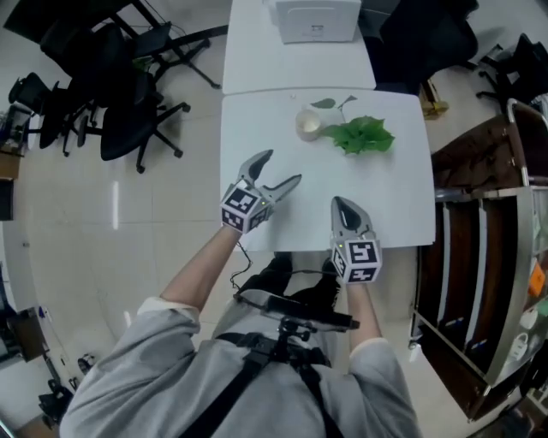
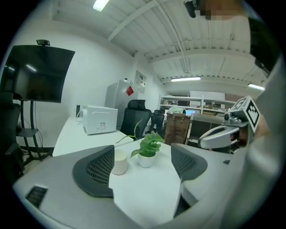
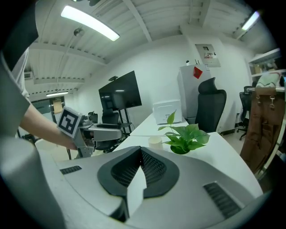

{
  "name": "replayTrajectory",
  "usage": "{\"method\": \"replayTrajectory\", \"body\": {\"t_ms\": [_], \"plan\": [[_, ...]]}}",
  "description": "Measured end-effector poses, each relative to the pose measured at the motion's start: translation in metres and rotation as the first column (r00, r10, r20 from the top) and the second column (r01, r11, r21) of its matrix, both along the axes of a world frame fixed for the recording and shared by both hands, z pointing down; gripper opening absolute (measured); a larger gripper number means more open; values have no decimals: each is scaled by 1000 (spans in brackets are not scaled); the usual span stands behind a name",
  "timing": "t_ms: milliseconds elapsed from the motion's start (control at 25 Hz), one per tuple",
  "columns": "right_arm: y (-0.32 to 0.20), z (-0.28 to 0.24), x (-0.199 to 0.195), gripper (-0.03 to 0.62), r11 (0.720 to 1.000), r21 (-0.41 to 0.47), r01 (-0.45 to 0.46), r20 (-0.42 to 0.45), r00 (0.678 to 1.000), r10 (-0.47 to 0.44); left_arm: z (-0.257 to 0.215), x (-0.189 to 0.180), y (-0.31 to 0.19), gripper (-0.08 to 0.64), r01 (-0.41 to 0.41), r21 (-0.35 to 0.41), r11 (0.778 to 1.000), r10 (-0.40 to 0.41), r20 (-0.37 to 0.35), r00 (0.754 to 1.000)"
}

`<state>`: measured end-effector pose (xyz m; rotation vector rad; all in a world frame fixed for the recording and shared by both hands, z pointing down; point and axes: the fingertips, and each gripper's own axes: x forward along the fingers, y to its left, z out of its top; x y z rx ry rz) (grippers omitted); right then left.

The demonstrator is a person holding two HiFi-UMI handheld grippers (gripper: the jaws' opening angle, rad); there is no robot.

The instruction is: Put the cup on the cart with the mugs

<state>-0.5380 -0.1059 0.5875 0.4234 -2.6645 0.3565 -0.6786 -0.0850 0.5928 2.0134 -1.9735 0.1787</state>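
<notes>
**Left gripper** (image 1: 282,167): jaws spread wide, with nothing between them. It sits left of centre in the head view, over the near part of the white table (image 1: 257,120), and points toward the upper right of the frame. Its marker cube (image 1: 242,208) lies at the lower left end of the tool, where the person's left hand grips it. In the left gripper view only bare tabletop lies in the gap between the two pads. The cup and the plant show farther off, beyond the jaw tips.

**Right gripper** (image 1: 344,207): jaws pressed together, pinching nothing. It sits just right of centre in the head view, near the table's lower edge, and points toward the top of the frame. Its marker cube (image 1: 358,259) lies below it. The right gripper view shows the two pads meeting in a closed seam.

**Cup** (image 1: 308,125): a small pale cup that stands upright on the table, in the upper centre of the head view. It is just to the left of the potted plant (image 1: 360,134) and well apart from both grippers.

**Surroundings:**
- A white box-shaped appliance (image 1: 315,19) stands on a second table at the top edge.
- Black office chairs (image 1: 120,111) fill the upper left.
- A brown shelved unit (image 1: 479,257) runs along the right edge; its contents cannot be made out.
- A dark screen on a stand (image 2: 38,74) appears at the left of the left gripper view.
</notes>
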Motion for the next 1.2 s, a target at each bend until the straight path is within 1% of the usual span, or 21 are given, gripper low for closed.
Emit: {"method": "replayTrajectory", "body": {"t_ms": [80,200,280,440,600,760,960,1200], "plan": [[1,13,-7,6,1000,14,12,-27,1000,-12,15,-6,-15,413,-16,-19,1000,15,-5,1000],[3,25,-18,6,999,16,30,-43,999,-29,32,-17,-33,430,-29,-39,999,29,1,1000],[-1,30,-28,6,1000,12,23,-38,999,-22,41,-28,-44,445,-26,-48,999,26,1,1000],[-14,44,-48,6,1000,12,0,-40,999,0,64,-45,-66,445,-20,-65,998,19,-14,1000],[-30,68,-65,6,1000,7,-15,-48,999,15,86,-59,-90,468,-23,-81,996,22,-21,1000],[-43,93,-81,6,1000,-7,-24,-57,998,24,113,-67,-110,484,-52,-114,992,52,-5,999],[-62,123,-94,6,999,-8,-38,-76,996,37,145,-83,-125,520,-69,-150,986,70,7,997],[-73,141,-106,6,999,-9,-42,-89,995,42,163,-87,-141,528,-124,-177,976,134,44,990]]}}
